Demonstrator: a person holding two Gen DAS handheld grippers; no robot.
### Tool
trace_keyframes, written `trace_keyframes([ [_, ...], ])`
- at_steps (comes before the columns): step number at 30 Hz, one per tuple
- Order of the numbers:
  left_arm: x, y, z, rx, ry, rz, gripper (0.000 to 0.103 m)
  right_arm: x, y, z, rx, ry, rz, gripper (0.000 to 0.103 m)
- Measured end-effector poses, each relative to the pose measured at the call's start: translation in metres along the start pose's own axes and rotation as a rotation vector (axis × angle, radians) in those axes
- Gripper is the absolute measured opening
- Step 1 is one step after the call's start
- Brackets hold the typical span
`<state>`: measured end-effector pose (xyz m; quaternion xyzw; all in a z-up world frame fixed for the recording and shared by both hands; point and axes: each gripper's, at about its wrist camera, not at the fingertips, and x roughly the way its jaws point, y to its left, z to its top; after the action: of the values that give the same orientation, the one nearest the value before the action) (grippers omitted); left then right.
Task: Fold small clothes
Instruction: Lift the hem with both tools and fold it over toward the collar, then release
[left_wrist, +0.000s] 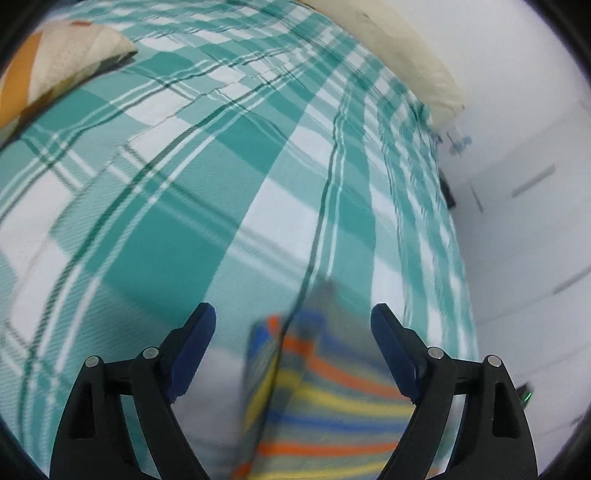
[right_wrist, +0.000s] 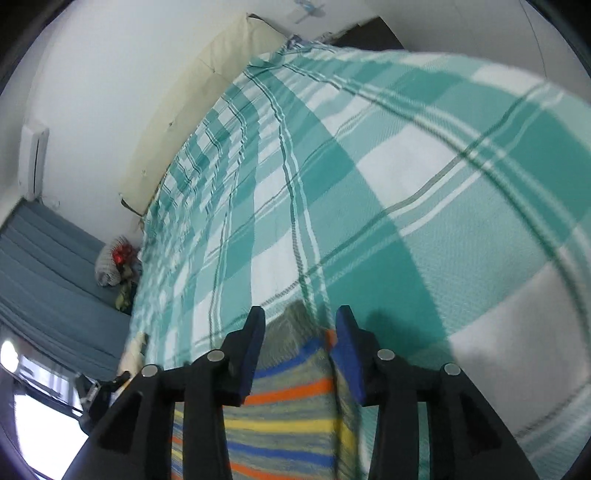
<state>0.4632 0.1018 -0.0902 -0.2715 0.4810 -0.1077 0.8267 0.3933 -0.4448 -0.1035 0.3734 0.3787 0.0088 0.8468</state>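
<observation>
Left wrist view: left claw (left_wrist: 293, 317) stands wide open, blue pads far apart, nothing between them held. The striped garment (left_wrist: 325, 406) (grey ground with orange, yellow and blue bands) lies in the lower centre of the frame, on the bed, between and below the two fingers. One edge looks folded up along its left side; motion blur prevents more detail. The teal-and-white plaid bedsheet (left_wrist: 207, 192) fills most of the frame. A patterned pillow (left_wrist: 55, 62), cream and orange, sits at upper left. A cream headboard or mattress edge (left_wrist: 406, 51) runs along the upper right, against a white wall (left_wrist: 517, 184).

Right wrist view: right claw (right_wrist: 299, 317) is partly open, with a narrower gap than the left. The striped garment (right_wrist: 288, 406) passes up between the pads at lower centre; its grey tip lies between the fingertips. I cannot tell whether the pads touch the cloth. The plaid bedsheet (right_wrist: 406, 184) covers the centre and right. At far left, a blue-grey striped surface (right_wrist: 44, 266) with a small heap of cloth (right_wrist: 114, 266) beside the bed.
</observation>
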Motion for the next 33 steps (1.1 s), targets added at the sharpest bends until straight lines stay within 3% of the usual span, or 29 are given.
trace_keyframes([
  [4,-0.026,0.011,-0.052,0.124,0.081,0.006,0.086,-0.028,0.002,-0.023,-0.116,0.035,-0.034,0.046],
  [8,-0.042,0.019,-0.115,0.208,0.165,0.005,0.086,-0.058,-0.003,-0.077,-0.218,0.160,0.006,0.048],
  [11,-0.041,0.012,-0.153,0.295,0.209,0.051,0.086,-0.072,-0.006,-0.124,-0.258,0.251,0.032,0.074],
  [14,-0.033,0.004,-0.165,0.316,0.175,0.108,0.085,-0.064,-0.012,-0.155,-0.270,0.304,0.010,0.073],
  [16,-0.032,0.005,-0.164,0.271,0.135,0.109,0.050,-0.053,-0.016,-0.162,-0.224,0.311,0.042,0.050],
  [17,-0.031,0.008,-0.162,0.243,0.143,0.097,0.004,-0.046,-0.017,-0.165,-0.206,0.329,0.040,0.013],
  [19,-0.035,0.014,-0.159,0.174,0.168,0.056,0.004,-0.044,-0.019,-0.167,-0.171,0.354,0.034,0.009],
  [23,-0.066,0.018,-0.163,0.196,0.185,-0.020,0.004,-0.081,-0.003,-0.169,-0.211,0.331,0.062,0.008],
  [25,-0.064,0.020,-0.171,0.232,0.211,0.025,0.004,-0.091,-0.002,-0.173,-0.215,0.339,0.067,0.008],
  [27,-0.041,0.025,-0.182,0.255,0.282,0.076,0.005,-0.082,-0.011,-0.181,-0.238,0.367,-0.011,0.008],
  [29,-0.038,0.027,-0.182,0.248,0.265,0.077,0.009,-0.063,-0.027,-0.192,-0.215,0.401,-0.052,0.008],
  [31,-0.047,0.031,-0.177,0.188,0.261,0.047,0.022,-0.064,-0.030,-0.194,-0.190,0.377,-0.040,0.011],
  [33,-0.068,0.036,-0.172,0.178,0.215,0.091,0.050,-0.073,-0.027,-0.192,-0.166,0.368,-0.025,0.032],
])
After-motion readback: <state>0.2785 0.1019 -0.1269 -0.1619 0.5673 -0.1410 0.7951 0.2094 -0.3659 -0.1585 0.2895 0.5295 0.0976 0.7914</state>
